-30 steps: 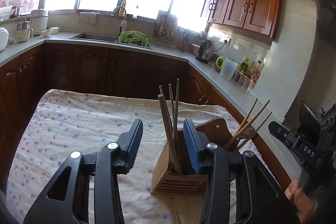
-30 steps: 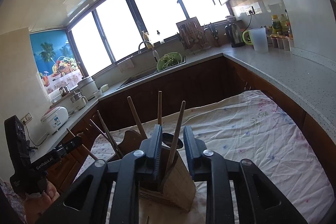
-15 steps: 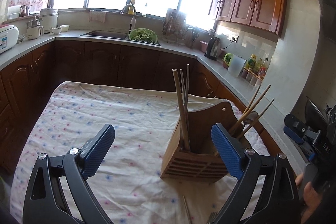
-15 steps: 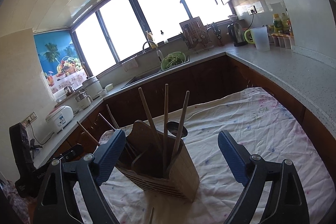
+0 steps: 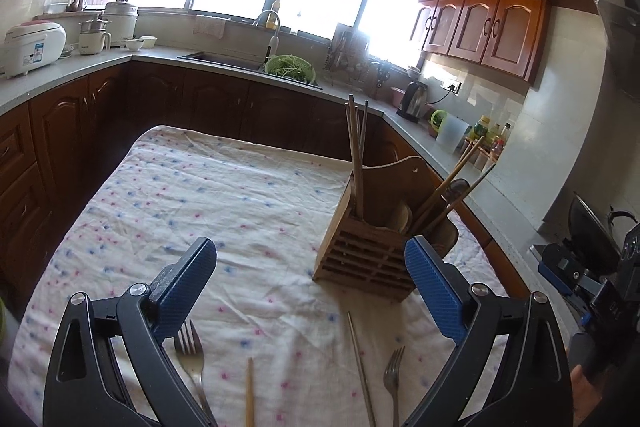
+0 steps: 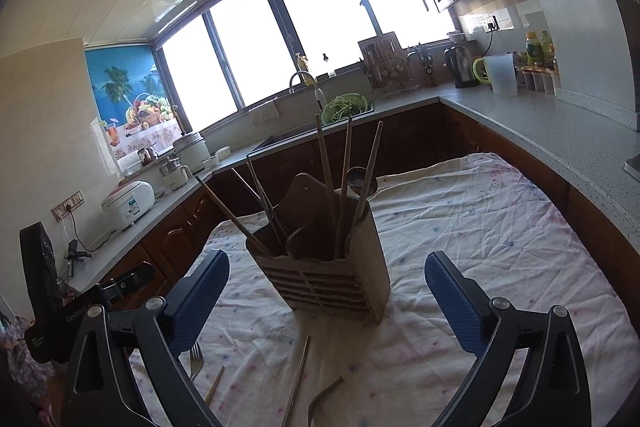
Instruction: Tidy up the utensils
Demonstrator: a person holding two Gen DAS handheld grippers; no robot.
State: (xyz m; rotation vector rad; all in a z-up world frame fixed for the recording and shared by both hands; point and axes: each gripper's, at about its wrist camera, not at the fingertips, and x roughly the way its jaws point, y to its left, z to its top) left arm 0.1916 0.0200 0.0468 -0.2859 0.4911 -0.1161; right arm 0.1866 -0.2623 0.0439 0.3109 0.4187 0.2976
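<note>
Left wrist view: the left gripper [image 5: 310, 277] hangs spread wide and empty over the cloth [image 5: 240, 195]. The wooden holder [image 5: 374, 251] stands just past its right finger, chopsticks [image 5: 356, 155] upright in it. Near the lens lie two forks [image 5: 190, 351] [image 5: 393, 377] — between them a wooden chopstick [image 5: 249, 393] and a metal one [image 5: 360, 363].

Right wrist view: the right gripper [image 6: 326, 295] is also spread, grasping nothing — the holder [image 6: 328, 267] stands between its fingers, untouched. A fork [image 6: 196, 359] lies by the left finger.

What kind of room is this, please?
Most likely a home kitchen: a sink under the windows, wooden wall cabinets, and an electric kettle on the counter.
</note>
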